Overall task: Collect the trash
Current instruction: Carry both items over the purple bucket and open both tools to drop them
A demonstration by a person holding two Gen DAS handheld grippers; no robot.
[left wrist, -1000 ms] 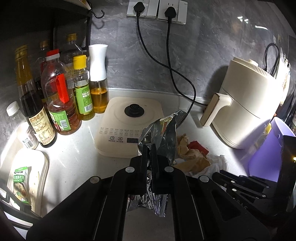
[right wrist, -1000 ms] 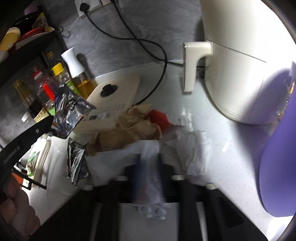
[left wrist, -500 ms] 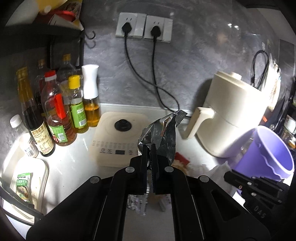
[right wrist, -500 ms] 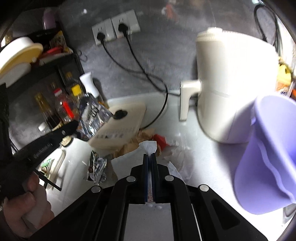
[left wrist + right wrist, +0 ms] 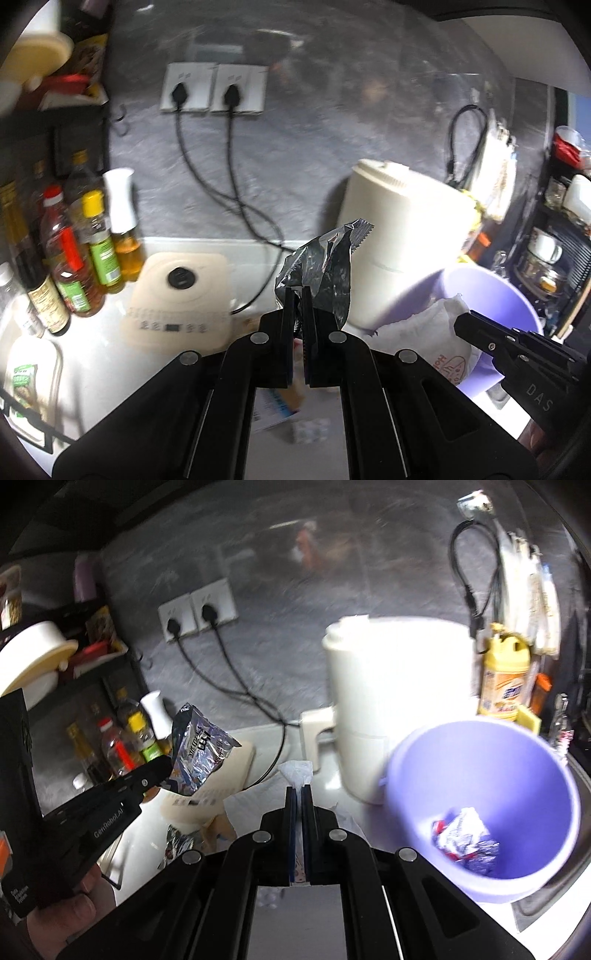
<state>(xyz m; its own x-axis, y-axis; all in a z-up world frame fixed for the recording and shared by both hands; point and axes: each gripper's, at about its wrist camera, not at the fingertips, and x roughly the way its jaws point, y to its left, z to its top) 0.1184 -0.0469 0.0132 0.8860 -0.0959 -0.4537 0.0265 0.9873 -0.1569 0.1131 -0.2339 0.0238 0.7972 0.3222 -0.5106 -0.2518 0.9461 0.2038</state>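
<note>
Change vs 1 s back: I've lifted both grippers off the counter; more wall & sockets in view now, purple bin has come right in front of R cam. R jaws were blurred over the white paper then, now sit pinched on it.
L gripper (image 5: 298, 291): jaws together, clamped on a silver foil snack bag (image 5: 325, 266); bag sticks up above the tips, crumpled, in the air. Same bag from R cam (image 5: 199, 753), printed side showing, L gripper (image 5: 162, 771) at its lower edge.
R gripper (image 5: 299, 790): jaws together on a white paper wrapper (image 5: 295, 770); small tuft pokes above the tips, rest hangs below. From L cam the wrapper (image 5: 436, 332) hangs over the near rim of the bin, R gripper (image 5: 461, 325) at its right edge.
Bin (image 5: 554, 775): purple, right of my R tips, mouth tilted to cam; one crumpled foil wrapper (image 5: 465, 838) in the bottom.
Hand (image 5: 74, 904): holds L gripper grip, low left in R cam.
Counter (image 5: 96, 350): white, glossy; brown paper scrap (image 5: 218, 823) & more litter below R tips, blurry.
Behind: cream air fryer (image 5: 391, 701) just beside bin; flat cream cooker (image 5: 177, 295); oil/sauce bottles (image 5: 92, 243) at left.
Wall: grey stone look, two sockets (image 5: 214, 86) w/ black plugs.
</note>
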